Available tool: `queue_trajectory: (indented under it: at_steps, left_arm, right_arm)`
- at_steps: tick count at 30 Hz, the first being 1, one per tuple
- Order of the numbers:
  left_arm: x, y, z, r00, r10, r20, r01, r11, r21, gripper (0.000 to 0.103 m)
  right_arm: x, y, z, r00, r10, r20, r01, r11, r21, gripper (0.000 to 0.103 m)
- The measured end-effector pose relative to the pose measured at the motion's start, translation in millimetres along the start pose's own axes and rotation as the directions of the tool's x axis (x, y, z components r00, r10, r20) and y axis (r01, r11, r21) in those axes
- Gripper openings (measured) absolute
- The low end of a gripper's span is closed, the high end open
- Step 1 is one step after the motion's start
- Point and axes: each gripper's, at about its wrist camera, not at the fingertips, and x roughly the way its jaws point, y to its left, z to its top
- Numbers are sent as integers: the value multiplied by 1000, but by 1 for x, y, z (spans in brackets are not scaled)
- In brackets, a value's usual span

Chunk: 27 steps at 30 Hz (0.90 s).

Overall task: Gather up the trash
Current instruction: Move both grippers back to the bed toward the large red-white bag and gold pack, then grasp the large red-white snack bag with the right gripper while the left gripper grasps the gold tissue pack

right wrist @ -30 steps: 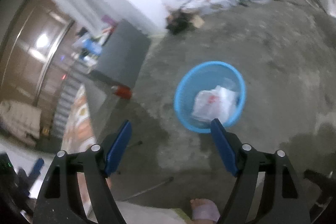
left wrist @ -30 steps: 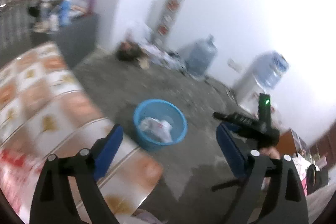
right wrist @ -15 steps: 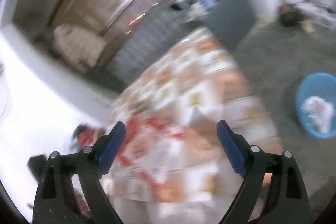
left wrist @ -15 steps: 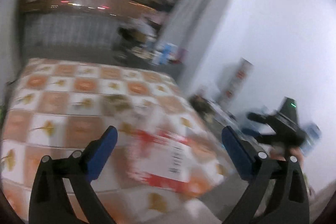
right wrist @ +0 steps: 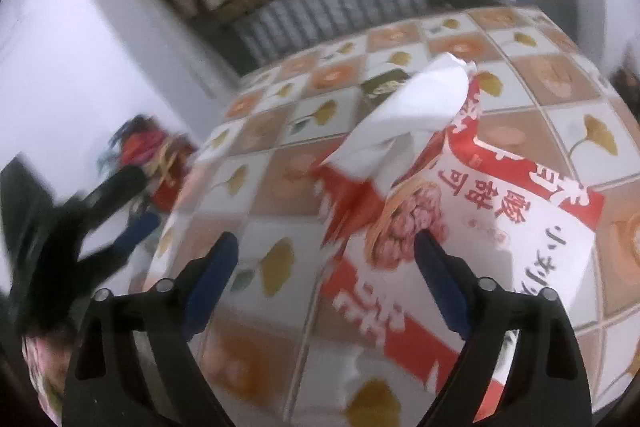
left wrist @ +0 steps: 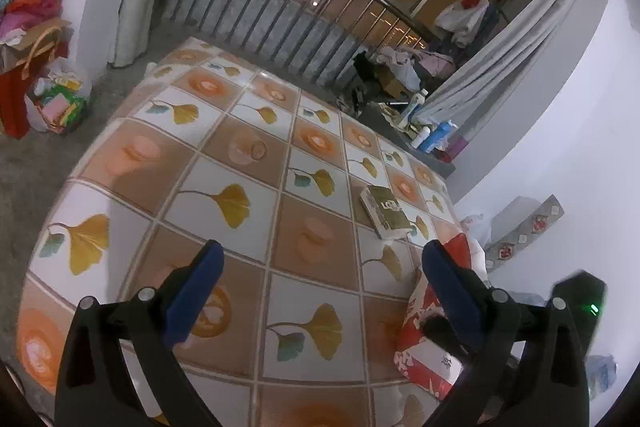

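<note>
A torn red and white snack bag (right wrist: 472,211) lies on the leaf-patterned table (right wrist: 272,211); its white torn flap sticks up. It also shows in the left wrist view (left wrist: 424,343) at the table's right edge. My right gripper (right wrist: 326,247) is open just above the bag, its right finger over the printed face. My left gripper (left wrist: 320,263) is open and empty above the table (left wrist: 248,187), left of the bag. A small olive and white packet (left wrist: 386,213) lies flat further back, and shows faintly in the right wrist view (right wrist: 384,85).
A railing (left wrist: 280,7) runs behind the table. A grey shelf with bottles (left wrist: 428,135) stands at the far right. Bags and clothes (left wrist: 36,67) are piled at the left wall. The left gripper appears blurred in the right wrist view (right wrist: 80,227).
Both grippers swung away from the blue bin on the floor, up and over the table. The right gripper has come close over the red and white bag.
</note>
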Motion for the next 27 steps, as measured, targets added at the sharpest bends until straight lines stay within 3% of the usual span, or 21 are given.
queue_trajectory:
  at_steps: [2, 4, 7, 14, 18, 22, 25, 27]
  left_arm:
    - [2, -3, 1, 1000, -7, 2, 7, 1000, 11, 97]
    - [8, -9, 2, 1000, -11, -1, 11, 1000, 29, 97]
    - [24, -22, 7, 999, -23, -37, 26, 998, 61, 97]
    - [99, -66, 30, 975, -86, -206, 99, 994, 53, 97]
    - [158, -85, 39, 954, -65, -293, 75, 997, 21, 97]
    - [206, -109, 37, 947, 67, -313, -27, 991, 131, 97]
    - [226, -124, 30, 945, 166, -282, -98, 966, 240, 95]
    - [234, -128, 24, 940, 214, -264, -132, 946, 295, 77]
  right_arm:
    - [9, -8, 4, 1000, -5, -15, 5, 999, 42, 48]
    - [10, -9, 3, 1000, -11, -21, 12, 998, 61, 27]
    - [-5, -17, -1, 1000, -7, -5, 7, 998, 61, 17]
    - [-52, -37, -15, 998, -48, 38, 48, 999, 3, 15]
    - [-61, -51, -23, 996, -79, 42, 79, 997, -10, 15]
    - [-65, -60, -31, 996, -81, 39, 80, 997, 16, 15]
    - [-68, -67, -32, 996, -74, 41, 72, 997, 39, 15]
    - [-67, -71, -31, 997, -66, 43, 63, 997, 51, 15]
